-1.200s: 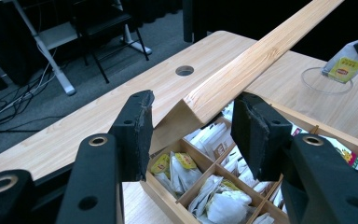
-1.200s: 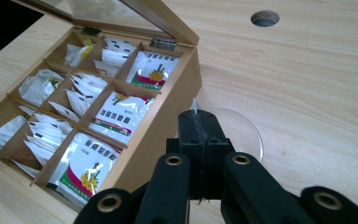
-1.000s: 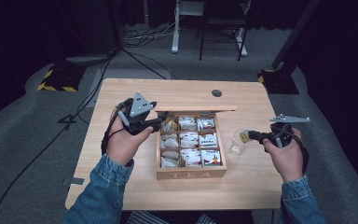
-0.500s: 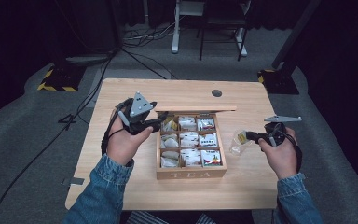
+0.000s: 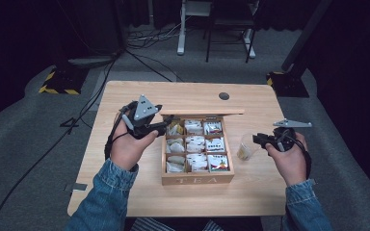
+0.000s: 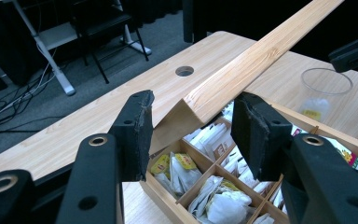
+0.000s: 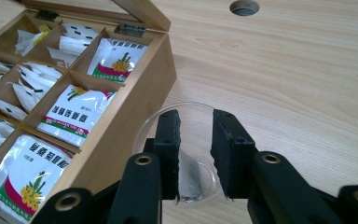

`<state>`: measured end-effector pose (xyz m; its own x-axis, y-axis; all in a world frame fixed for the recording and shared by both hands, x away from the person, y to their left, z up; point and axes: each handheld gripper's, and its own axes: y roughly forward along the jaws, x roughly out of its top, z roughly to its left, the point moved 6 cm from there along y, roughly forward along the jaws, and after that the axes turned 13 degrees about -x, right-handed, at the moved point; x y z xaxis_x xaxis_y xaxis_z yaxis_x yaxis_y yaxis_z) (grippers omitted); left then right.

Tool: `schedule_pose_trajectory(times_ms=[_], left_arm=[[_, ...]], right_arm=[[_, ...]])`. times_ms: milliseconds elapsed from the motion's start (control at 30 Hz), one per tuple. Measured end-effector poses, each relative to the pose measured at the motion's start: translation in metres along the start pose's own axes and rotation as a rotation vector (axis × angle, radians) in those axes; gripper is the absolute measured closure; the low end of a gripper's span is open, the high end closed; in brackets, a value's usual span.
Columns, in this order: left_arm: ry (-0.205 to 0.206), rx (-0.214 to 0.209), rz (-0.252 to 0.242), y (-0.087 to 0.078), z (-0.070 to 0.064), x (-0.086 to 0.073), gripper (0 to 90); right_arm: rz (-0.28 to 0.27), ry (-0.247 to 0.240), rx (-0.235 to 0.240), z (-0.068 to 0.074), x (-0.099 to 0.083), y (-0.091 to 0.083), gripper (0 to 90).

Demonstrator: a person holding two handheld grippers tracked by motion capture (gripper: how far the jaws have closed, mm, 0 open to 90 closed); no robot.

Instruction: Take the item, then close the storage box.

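A wooden tea box [image 5: 197, 180] marked TEA stands mid-table, its compartments full of tea sachets [image 5: 195, 143]. Its lid [image 5: 202, 112] is raised upright at the back. My left gripper [image 5: 166, 126] is at the box's back left corner. In the left gripper view its jaws [image 6: 193, 121] stand open, with the lid's end edge [image 6: 261, 51] just past them. A clear cup [image 5: 244, 147] sits right of the box with a tea bag [image 7: 189, 179] lying in it. My right gripper [image 5: 256, 139] hovers over the cup [image 7: 193, 109], jaws [image 7: 195, 126] a little apart with nothing between them.
A round cable hole [image 5: 224, 96] is in the tabletop behind the box. Bare wood lies to the right of the cup [image 7: 307, 93] and in front of the box. Past the table's far edge are desk legs [image 5: 180, 43] and floor cables.
My right gripper has shifted slightly left toward the cup. The left gripper and the lid have stayed where they were.
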<state>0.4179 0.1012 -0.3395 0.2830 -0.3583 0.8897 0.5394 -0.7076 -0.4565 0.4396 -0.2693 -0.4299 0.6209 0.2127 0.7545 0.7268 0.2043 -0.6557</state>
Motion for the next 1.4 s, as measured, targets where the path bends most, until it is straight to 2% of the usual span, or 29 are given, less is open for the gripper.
schedule_pose_trajectory(times_ms=[367,767,867,1033,1200,1400], left_arm=[[0.024,-0.002,0.028,-0.002,-0.006,-0.005,48.9],[0.038,0.004,0.034,-0.003,-0.011,-0.010,48.9],[0.032,-0.001,0.036,-0.003,-0.012,-0.013,49.0],[0.020,-0.009,0.032,-0.004,-0.016,-0.019,49.1],[0.028,0.013,0.023,-0.005,-0.023,-0.028,49.1],[0.040,0.040,0.006,-0.004,-0.032,-0.039,49.1]], right_arm=[[-0.064,0.019,-0.022,-0.017,-0.007,-0.012,61.7],[-0.057,0.087,-0.044,-0.037,-0.031,-0.022,62.5],[-0.049,0.108,-0.046,-0.041,-0.038,-0.020,62.5],[-0.031,0.110,-0.052,-0.045,-0.044,-0.015,60.7],[-0.034,0.087,-0.072,-0.053,-0.052,-0.002,54.3],[-0.014,0.054,-0.090,-0.063,-0.068,0.016,51.9]])
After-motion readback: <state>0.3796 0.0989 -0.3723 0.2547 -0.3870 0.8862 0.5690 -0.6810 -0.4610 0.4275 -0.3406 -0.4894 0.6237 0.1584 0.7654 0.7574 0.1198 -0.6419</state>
